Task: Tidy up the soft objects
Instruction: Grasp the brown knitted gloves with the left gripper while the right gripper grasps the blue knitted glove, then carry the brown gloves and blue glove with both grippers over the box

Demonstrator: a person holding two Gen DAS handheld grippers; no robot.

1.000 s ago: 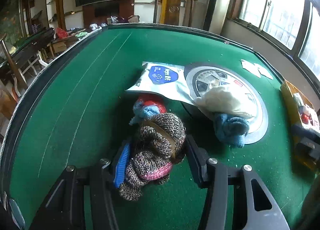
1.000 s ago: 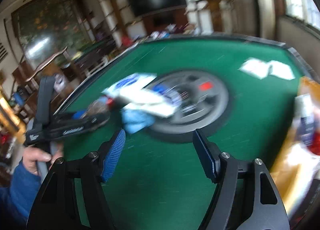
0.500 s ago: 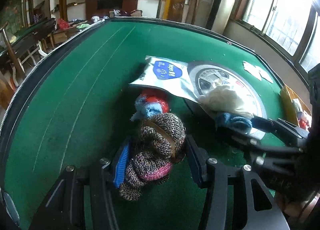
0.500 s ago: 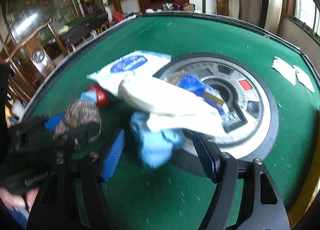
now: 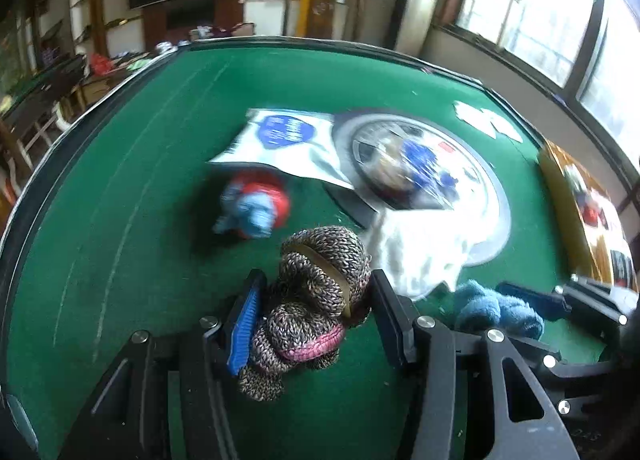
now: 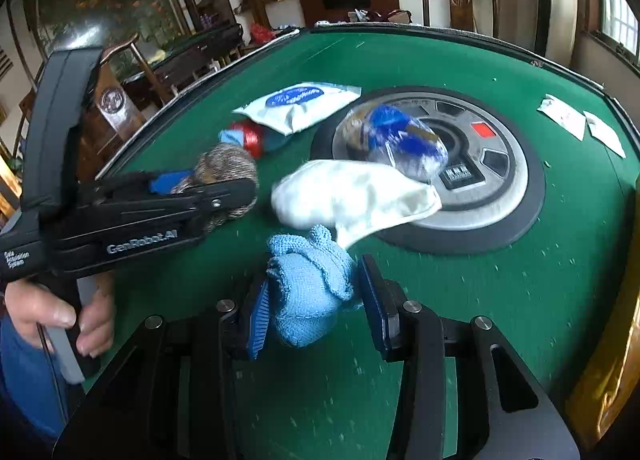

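Observation:
My left gripper (image 5: 316,312) is shut on a brown knitted bundle with a pink band (image 5: 316,300), held just above the green felt table (image 5: 120,220). It also shows in the right wrist view (image 6: 224,172). My right gripper (image 6: 312,300) is shut on a light blue knitted piece (image 6: 308,292), also seen at the lower right of the left wrist view (image 5: 496,310). A white cloth (image 6: 352,196) lies over the edge of the round grey device (image 6: 500,164), just beyond the blue piece. A red and blue knitted ball (image 5: 256,204) lies by a white pouch (image 5: 280,144).
A clear bag with blue contents (image 6: 400,140) sits on the round device. White paper slips (image 6: 580,124) lie at the far right. A yellow box (image 5: 584,212) stands at the table's right edge. Chairs and shelves stand beyond the table.
My right gripper has closed on the light blue piece and pulled it off the device's edge toward me. The white cloth has slid down with it. The left gripper still holds the brown bundle.

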